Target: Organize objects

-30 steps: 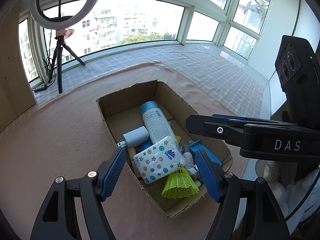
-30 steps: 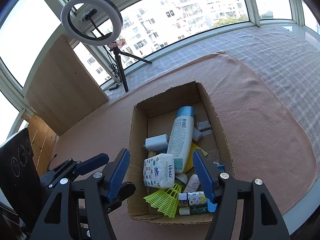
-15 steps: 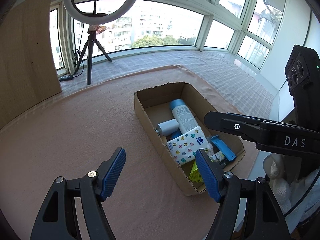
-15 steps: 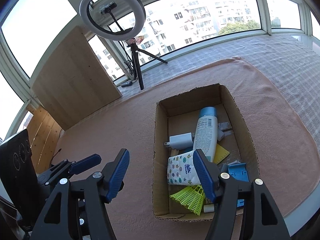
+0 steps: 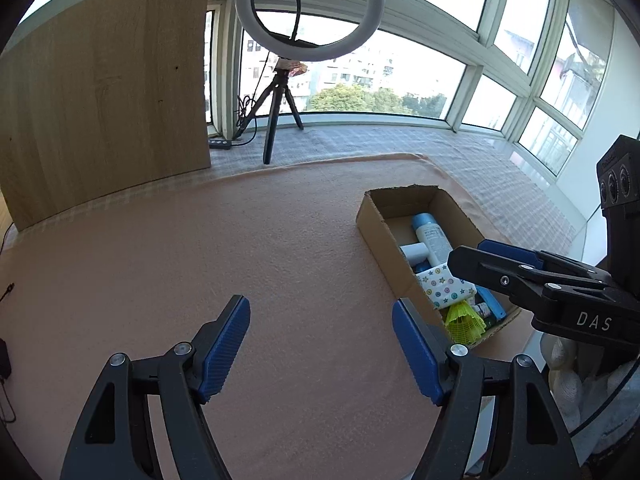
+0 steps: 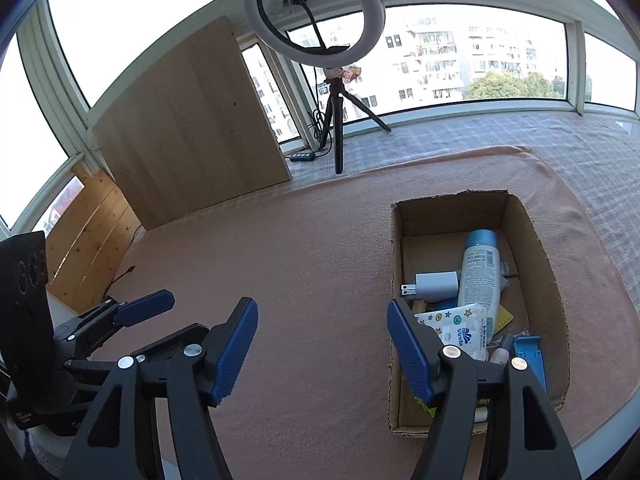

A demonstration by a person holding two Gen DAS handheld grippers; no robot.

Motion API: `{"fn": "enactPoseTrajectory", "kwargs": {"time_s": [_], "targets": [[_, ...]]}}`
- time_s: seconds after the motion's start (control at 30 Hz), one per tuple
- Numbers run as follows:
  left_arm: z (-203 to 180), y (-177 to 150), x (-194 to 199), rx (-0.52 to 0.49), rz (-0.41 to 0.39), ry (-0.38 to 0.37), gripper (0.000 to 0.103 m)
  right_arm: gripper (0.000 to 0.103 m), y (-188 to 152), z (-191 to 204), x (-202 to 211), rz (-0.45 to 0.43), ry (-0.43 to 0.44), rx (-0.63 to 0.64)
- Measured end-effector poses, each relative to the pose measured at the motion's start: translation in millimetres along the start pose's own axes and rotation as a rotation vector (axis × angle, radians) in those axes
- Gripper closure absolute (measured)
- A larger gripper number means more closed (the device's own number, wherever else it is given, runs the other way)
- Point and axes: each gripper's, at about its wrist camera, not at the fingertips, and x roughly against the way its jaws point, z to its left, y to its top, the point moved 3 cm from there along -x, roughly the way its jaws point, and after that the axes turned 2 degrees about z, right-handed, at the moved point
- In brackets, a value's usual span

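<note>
The left tool stands open in our left-wrist view, its two blue pads apart with nothing between them, over the bare peach-coloured cloth that covers the table. The right tool is likewise open and empty in our right-wrist view, above the same cloth, with its right-hand pad overlapping the near left corner of the box. From the left wrist we also see the right tool's black frame entering at the right edge, in front of the box.

The cardboard box sits on the cloth toward the right of the table, near the table's edge, with its top open. Inside it we find the objects gathered together: a white spray bottle with a blue cap lying lengthwise; a white charger plug just to its left, prongs pointing at the box wall; a tissue pack printed with stars and faces resting against the bottle's lower end; a yellow-green shuttlecock at the near end of the box; and a blue plastic piece beside the right wall. Several smaller items under these are too crowded to tell apart.

Beyond the cloth a ring light on a tripod stands by the windows, and a wooden board leans upright to its left.
</note>
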Motion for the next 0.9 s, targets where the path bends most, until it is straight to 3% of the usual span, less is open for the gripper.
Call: {"fn": "enactPoseTrajectory", "kwargs": {"time_s": [0.43, 0.9], "targets": [[81.2, -33.8, 36.9, 0.125, -0.007, 0.142, 0.025, 0.039, -19.1, 60.2, -21.2, 0.039, 0.025, 0.104], [134.7, -72.7, 65.9, 0.248, -0.01, 0.199, 0.025, 0.039, -40.4, 114.1, -31.1, 0.047, 0.018, 0.196]]}}
